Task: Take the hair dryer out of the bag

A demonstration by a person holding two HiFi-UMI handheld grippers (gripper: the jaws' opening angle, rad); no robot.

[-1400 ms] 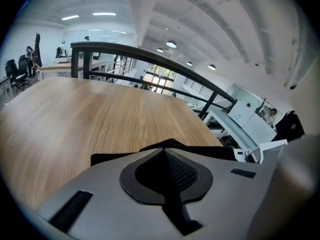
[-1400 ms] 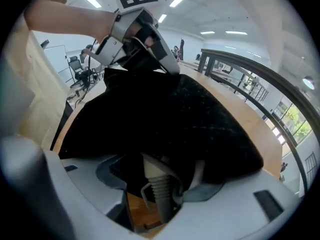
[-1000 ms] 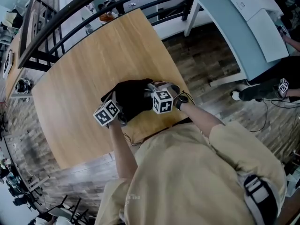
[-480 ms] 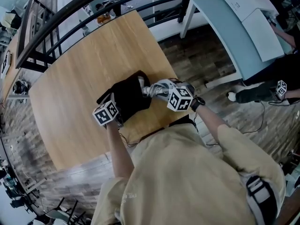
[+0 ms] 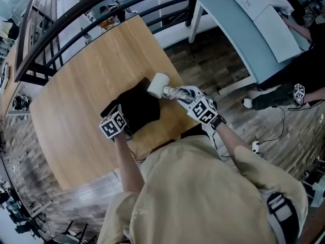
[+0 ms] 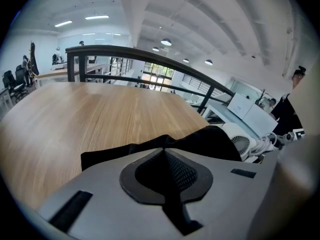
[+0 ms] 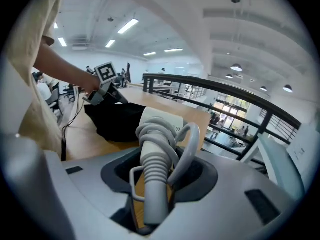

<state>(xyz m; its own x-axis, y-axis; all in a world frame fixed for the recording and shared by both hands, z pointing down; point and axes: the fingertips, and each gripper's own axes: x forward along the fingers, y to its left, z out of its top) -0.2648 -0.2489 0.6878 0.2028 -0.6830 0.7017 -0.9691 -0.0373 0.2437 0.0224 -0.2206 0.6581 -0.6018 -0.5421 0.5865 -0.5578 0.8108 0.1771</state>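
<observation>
Head view first: the white hair dryer is already out of the black bag. It sits just off the bag's far right corner, over the right side of the wooden table. Your right gripper has it by the handle. Your left gripper is down on the bag's near left edge.

Left gripper view: the jaws are pinched together on the bag's black fabric. The bag slumps flat just past them, and the dryer's round grille end peeks out at the right.

Right gripper view: the jaws are clamped on the dryer's handle, which has the cord coiled around it, so you're squeezing soft loops, not just hard plastic. The dryer is a chunky white barrel on a ribbed handle, and one cord loop sticks out loose.

What I'd watch for:
- The heavy barrel hangs far out from the grip, so it could swivel or slide in the jaws if the coils shift.
- That loose loop could snag on the bag.
- You're close to the table's right edge, so a slip there probably means a drop to the floor.
- I can't tell where the plug is.
</observation>
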